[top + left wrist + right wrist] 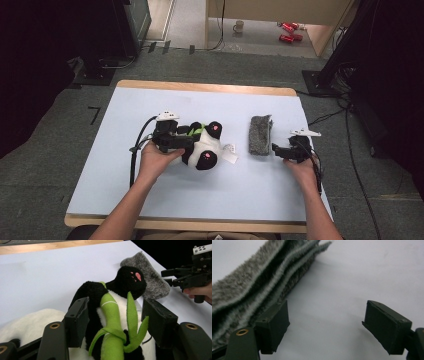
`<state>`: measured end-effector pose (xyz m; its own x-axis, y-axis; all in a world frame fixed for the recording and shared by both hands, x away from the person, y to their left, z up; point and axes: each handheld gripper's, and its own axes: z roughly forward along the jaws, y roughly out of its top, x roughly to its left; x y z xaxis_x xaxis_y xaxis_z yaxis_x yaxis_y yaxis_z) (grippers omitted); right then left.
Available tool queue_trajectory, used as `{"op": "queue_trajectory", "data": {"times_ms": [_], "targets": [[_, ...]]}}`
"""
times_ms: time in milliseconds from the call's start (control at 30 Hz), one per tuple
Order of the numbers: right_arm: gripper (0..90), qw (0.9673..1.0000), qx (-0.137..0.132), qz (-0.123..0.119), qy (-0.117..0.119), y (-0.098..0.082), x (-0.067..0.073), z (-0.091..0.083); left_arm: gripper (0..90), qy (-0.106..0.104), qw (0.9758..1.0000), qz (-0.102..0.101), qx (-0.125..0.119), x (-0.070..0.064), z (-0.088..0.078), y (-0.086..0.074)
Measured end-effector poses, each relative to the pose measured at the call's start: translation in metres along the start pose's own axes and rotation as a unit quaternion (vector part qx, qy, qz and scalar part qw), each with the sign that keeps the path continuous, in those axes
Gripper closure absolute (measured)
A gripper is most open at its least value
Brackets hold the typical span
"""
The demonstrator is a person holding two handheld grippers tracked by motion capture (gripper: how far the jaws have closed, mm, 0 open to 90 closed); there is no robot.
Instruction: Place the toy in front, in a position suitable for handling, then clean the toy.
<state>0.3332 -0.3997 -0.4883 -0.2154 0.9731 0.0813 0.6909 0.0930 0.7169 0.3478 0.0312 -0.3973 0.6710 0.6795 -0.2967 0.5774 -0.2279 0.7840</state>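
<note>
1. Left gripper [186,141]: jaws spread, standing either side of the panda plush toy [204,145]; the left gripper view shows gaps between the pads and the toy's body, so nothing is pinched.
2. Panda plush toy: lying on the white table [125,150], left of centre, a green bamboo stalk [112,325] across its chest.
3. Right gripper [276,150]: jaws spread; one pad is just beside the folded grey fleece cloth [260,135], nothing between them.
</note>
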Motion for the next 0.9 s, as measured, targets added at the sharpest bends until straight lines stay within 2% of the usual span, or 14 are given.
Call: {"op": "queue_trajectory", "data": {"times_ms": [167, 267, 367, 500, 633, 733, 900], "targets": [[20.3, 0.9998, -0.014, 0.006, 0.015, 0.009, 0.004, -0.004, 36.7, -0.008, 0.9999, 0.005, -0.005, 0.003, -0.009, 0.001], [21.7, 0.9995, -0.022, 0.006, 0.020, 0.014, 0.006, -0.007, 36.5, -0.002, 0.9998, 0.016, -0.007, 0.004, -0.015, 0.000], [22.4, 0.9992, -0.029, 0.009, 0.026, 0.020, 0.008, -0.009, 36.0, -0.002, 0.9999, 0.016, -0.005, 0.006, -0.020, -0.001], [22.5, 0.9984, -0.040, 0.006, 0.040, 0.028, 0.015, -0.009, 35.2, 0.003, 0.9997, 0.023, -0.004, 0.008, -0.030, -0.004], [22.6, 0.9979, -0.039, -0.001, 0.051, 0.035, 0.024, -0.004, 33.7, 0.009, 0.9996, 0.025, 0.003, 0.012, -0.037, -0.008], [22.8, 0.9978, -0.037, -0.007, 0.054, 0.038, 0.030, -0.002, 33.7, 0.007, 0.9998, 0.021, 0.000, 0.015, -0.042, -0.012], [22.8, 0.9969, -0.050, -0.008, 0.060, 0.043, 0.037, -0.006, 32.3, 0.009, 0.9995, 0.029, -0.004, 0.018, -0.047, -0.013]]}}
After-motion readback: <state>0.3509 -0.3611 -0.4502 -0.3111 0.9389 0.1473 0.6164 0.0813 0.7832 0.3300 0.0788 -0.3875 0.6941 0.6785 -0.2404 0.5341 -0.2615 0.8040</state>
